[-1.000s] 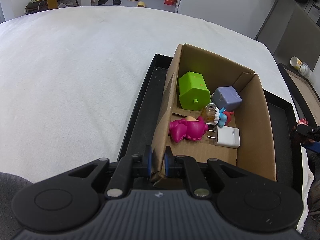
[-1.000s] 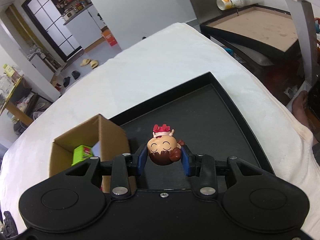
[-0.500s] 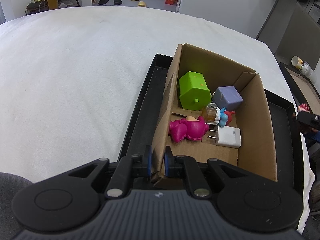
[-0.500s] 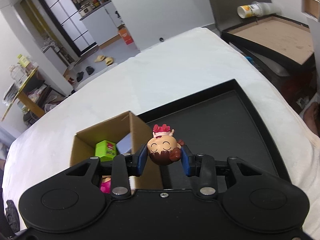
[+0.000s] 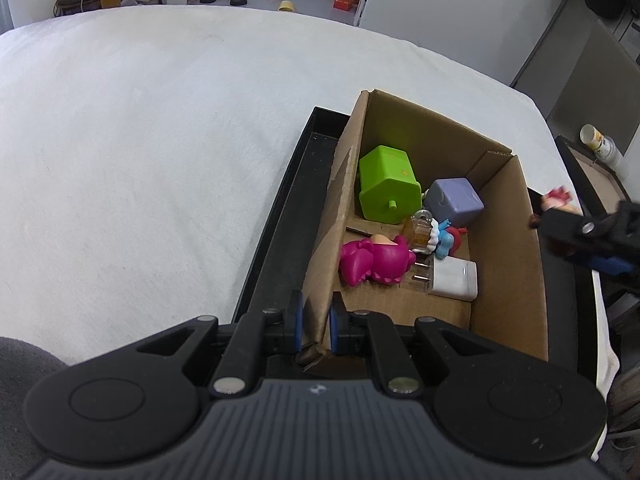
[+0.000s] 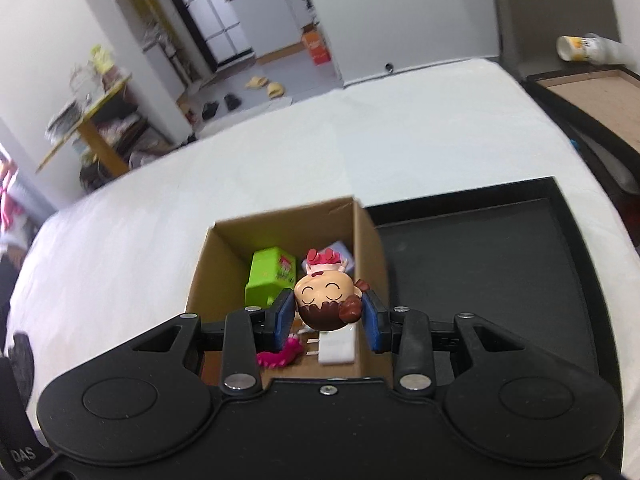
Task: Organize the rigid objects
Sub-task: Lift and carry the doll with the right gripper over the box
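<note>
An open cardboard box [image 5: 508,248] stands on a black tray [image 5: 280,232] on the white-covered table. Inside lie a green block toy [image 5: 386,184], a lilac cube [image 5: 454,200], a pink figure [image 5: 372,262], a white charger [image 5: 456,280] and a small amber bottle [image 5: 420,230]. My left gripper [image 5: 316,320] is shut on the box's near left wall. My right gripper [image 6: 328,316] is shut on a doll figure [image 6: 326,300], upside down, held over the box [image 6: 276,232] above its right side. From the left wrist the right gripper [image 5: 576,228] shows at the box's right rim.
The tray's bare black floor [image 6: 480,264] lies right of the box. White cloth [image 5: 140,140] spreads left and behind. A second framed tray [image 6: 600,96] with a toppled cup [image 6: 580,48] sits at the far right. Shelves, shoes and an orange carton stand on the floor beyond.
My right gripper carried the doll figure leftward from over the bare tray to above the box, rolling as it went. The left gripper kept its grip on the box wall without moving.
</note>
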A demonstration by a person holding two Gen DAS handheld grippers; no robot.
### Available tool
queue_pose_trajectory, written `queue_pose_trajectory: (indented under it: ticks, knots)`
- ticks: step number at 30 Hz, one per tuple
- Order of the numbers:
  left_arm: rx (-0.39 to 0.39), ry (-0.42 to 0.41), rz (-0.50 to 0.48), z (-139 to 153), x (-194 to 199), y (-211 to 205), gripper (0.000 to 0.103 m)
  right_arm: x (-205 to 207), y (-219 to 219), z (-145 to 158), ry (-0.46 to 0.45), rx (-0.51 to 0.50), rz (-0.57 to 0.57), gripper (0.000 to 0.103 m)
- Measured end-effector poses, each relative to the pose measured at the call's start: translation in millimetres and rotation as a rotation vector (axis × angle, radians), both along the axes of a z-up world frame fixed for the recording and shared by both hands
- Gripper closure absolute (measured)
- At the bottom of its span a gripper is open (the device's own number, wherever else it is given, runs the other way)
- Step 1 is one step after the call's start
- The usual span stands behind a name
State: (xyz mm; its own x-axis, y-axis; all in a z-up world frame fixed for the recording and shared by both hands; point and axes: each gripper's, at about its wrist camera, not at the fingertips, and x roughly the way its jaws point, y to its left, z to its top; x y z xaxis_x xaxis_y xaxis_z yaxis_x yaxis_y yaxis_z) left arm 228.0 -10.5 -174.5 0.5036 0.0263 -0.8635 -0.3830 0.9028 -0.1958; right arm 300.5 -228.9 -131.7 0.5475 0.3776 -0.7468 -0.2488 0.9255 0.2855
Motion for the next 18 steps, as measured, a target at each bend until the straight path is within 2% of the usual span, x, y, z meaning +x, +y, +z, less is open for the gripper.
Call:
queue_pose_trajectory:
  ticks: [18]
  knots:
    - [-0.057,-0.016,0.002,-2.4,-2.0,10.4,0.090,0.9,59.6,-17.9,0.102,-0.145,0.159,0.067]
